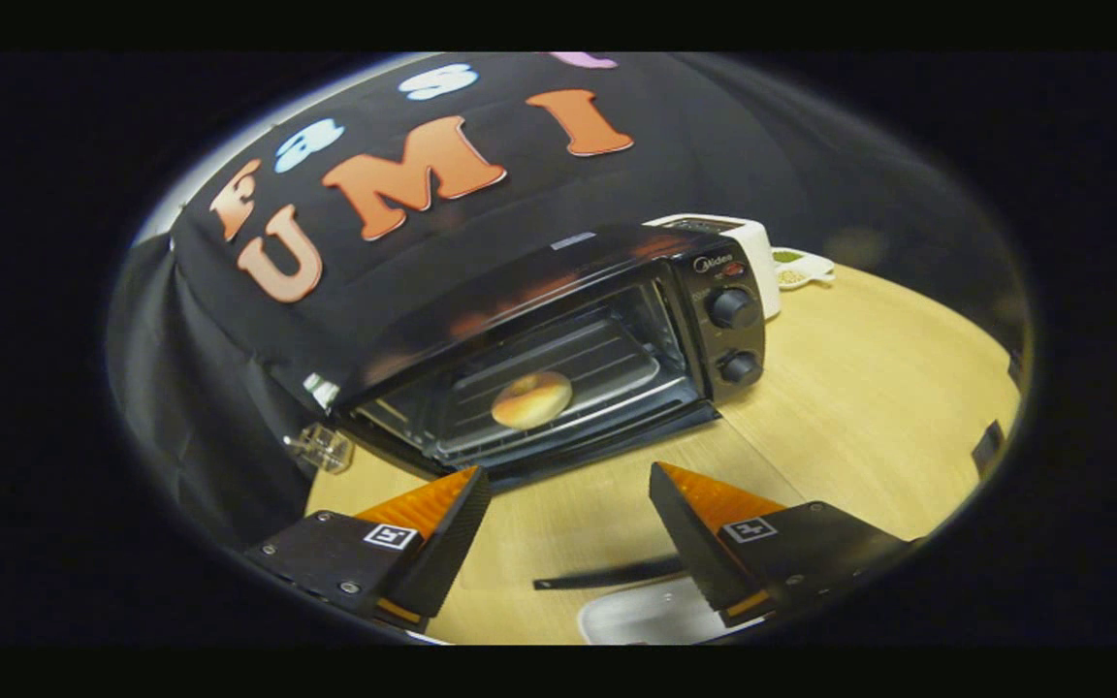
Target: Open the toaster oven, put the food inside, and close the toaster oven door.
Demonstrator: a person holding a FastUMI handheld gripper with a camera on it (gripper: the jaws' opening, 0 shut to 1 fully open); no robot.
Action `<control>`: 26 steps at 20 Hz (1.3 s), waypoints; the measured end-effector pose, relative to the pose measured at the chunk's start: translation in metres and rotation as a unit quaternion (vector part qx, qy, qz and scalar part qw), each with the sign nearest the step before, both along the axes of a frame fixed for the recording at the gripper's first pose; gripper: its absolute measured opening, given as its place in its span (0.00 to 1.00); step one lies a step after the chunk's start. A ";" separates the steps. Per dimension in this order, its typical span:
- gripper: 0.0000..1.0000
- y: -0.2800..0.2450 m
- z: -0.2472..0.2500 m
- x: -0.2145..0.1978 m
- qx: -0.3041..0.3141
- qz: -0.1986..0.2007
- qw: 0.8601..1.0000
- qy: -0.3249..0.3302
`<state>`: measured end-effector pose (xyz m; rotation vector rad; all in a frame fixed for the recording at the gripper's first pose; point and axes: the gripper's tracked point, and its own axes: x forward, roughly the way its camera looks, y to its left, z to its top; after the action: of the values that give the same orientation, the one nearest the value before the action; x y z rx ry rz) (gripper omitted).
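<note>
Oven (558, 330) on tabletop (869, 407), door looks closed: bun (531, 399) seen through glass, resting on rack inside. Task appears essentially done; nothing obvious left beyond pulling back. Gripper (570, 528) spread wide, holding nothing, fingers apart over bare tabletop just in front of oven. White tray (646, 616) below fingers, empty. Dark strip across it, identity unclear. Two knobs (733, 308) on oven's right panel. Brand mark above knobs reads like "Midea", small. White appliance (757, 247) behind oven.
</note>
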<state>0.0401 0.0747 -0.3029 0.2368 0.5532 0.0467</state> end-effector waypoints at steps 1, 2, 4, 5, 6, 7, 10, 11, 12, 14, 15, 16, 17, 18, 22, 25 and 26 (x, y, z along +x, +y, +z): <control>0.98 -0.001 -0.004 -0.010 -0.023 0.009 1.000 0.004; 0.98 -0.003 -0.010 -0.019 -0.045 0.016 0.999 0.010; 0.98 -0.006 -0.021 -0.038 -0.083 0.032 0.996 0.021; 0.99 -0.006 -0.028 -0.045 -0.095 0.039 0.994 0.027; 0.99 -0.008 -0.035 -0.053 -0.105 0.045 0.993 0.034; 0.98 -0.008 -0.040 -0.059 -0.114 0.050 0.991 0.040; 0.98 -0.008 -0.054 -0.070 -0.132 0.060 0.988 0.049; 0.98 -0.009 -0.056 -0.073 -0.139 0.064 0.987 0.051; 0.99 -0.009 -0.059 -0.074 -0.146 0.067 0.986 0.053; 0.99 -0.012 -0.066 -0.075 -0.163 0.070 0.982 0.059; 0.99 -0.014 -0.071 -0.075 -0.169 0.071 0.981 0.062; 0.99 -0.014 -0.076 -0.073 -0.173 0.071 0.980 0.067; 0.99 -0.015 -0.079 -0.070 -0.176 0.070 0.980 0.068; 0.99 -0.016 -0.082 -0.066 -0.180 0.068 0.979 0.067; 0.99 -0.014 -0.090 -0.061 -0.175 0.065 0.980 0.070; 0.99 -0.013 -0.081 -0.060 -0.169 0.058 0.982 0.057; 0.99 -0.013 -0.076 -0.061 -0.169 0.058 0.982 0.055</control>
<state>-0.0209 0.0618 -0.3787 -0.1253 0.6754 0.0518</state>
